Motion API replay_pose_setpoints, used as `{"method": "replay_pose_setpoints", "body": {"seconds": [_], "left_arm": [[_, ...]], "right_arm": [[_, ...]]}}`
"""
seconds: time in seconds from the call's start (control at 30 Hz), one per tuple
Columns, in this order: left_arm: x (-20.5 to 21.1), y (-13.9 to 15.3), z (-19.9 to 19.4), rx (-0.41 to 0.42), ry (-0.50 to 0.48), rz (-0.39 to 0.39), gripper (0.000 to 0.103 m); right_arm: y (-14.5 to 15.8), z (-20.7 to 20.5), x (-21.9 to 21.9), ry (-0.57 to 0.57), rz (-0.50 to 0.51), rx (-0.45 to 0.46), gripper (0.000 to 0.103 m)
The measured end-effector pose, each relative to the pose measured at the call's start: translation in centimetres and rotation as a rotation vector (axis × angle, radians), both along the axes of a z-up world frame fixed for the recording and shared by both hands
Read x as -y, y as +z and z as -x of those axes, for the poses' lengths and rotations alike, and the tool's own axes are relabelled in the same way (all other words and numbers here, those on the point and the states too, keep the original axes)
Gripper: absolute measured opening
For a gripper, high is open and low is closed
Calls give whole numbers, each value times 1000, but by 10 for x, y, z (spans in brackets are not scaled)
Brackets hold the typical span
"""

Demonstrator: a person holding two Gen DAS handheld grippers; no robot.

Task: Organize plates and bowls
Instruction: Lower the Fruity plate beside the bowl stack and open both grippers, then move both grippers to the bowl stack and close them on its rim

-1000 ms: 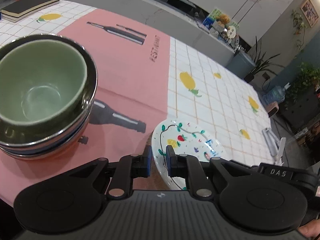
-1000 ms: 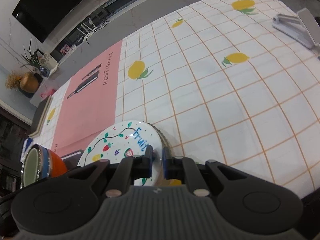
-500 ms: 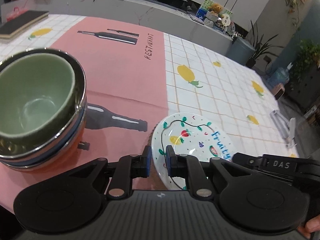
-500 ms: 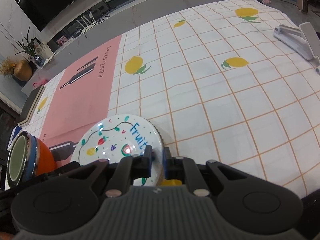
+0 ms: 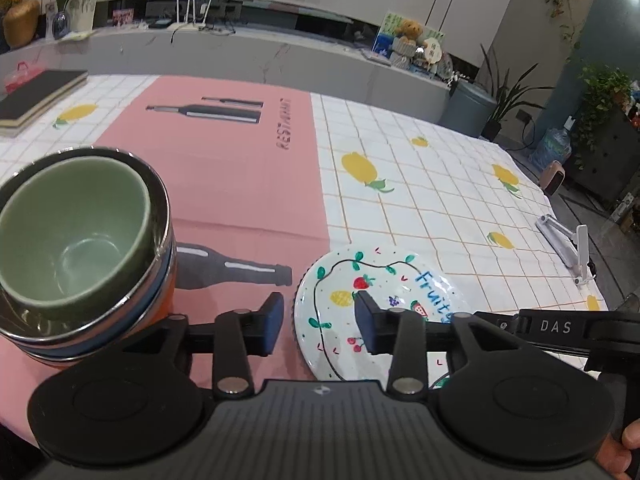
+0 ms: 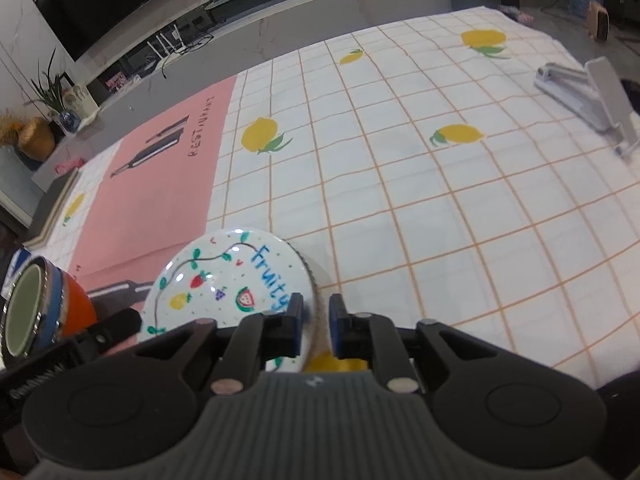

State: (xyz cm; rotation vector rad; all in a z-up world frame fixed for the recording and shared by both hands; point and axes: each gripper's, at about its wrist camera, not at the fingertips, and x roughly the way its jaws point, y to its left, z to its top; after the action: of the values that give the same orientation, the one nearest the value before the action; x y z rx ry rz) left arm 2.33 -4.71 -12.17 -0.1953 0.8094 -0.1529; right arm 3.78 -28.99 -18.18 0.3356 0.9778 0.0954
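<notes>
Right wrist view puts the fruit-painted plate on the tablecloth-covered surface, straddling the border between the pink printed panel and the white lemon-check cloth. Its near-right rim runs into the gap of the right gripper, whose fingers are opening; the rim sits between them, and they no longer look pressed on it. In the left wrist view the plate's left edge lies between the fingers of the left gripper, which are also opening and stand well apart, clear of the rim on both sides. So the plate lies straight ahead of both grippers, one at each side of it, and both look to be letting it go rather than taking it. Being round, it offers no long axis to line up with. The stack of bowls, a green one nested on top, stands to the plate's left, just beside the left gripper and nearer to it.
</notes>
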Motion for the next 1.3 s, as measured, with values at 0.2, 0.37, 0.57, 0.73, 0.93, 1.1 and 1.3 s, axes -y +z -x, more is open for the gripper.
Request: {"method": "replay_pose_setpoints", "body": {"seconds": [0.2, 0.37, 0.57, 0.73, 0.93, 1.1, 1.3], "left_arm": [[-5, -1, 4, -5, 46, 14, 47], [-17, -14, -3, -76, 72, 58, 47], [-15, -24, -8, -134, 25, 111, 44], [-9, -20, -3, -112, -3, 86, 44], [5, 22, 26, 126, -61, -101, 52], [10, 58, 49, 279, -74, -186, 80], [-18, 88, 52, 283, -39, -123, 77]], "right_arm": [[-3, 11, 2, 12, 13, -25, 29], [-4, 23, -1, 7, -15, -16, 21], [-5, 21, -8, 18, -31, -19, 10], [-4, 21, -12, 21, -14, -14, 10], [8, 28, -11, 29, 49, 12, 19], [31, 39, -20, 11, 173, 91, 52], [62, 43, -31, -19, 203, 177, 55]]}}
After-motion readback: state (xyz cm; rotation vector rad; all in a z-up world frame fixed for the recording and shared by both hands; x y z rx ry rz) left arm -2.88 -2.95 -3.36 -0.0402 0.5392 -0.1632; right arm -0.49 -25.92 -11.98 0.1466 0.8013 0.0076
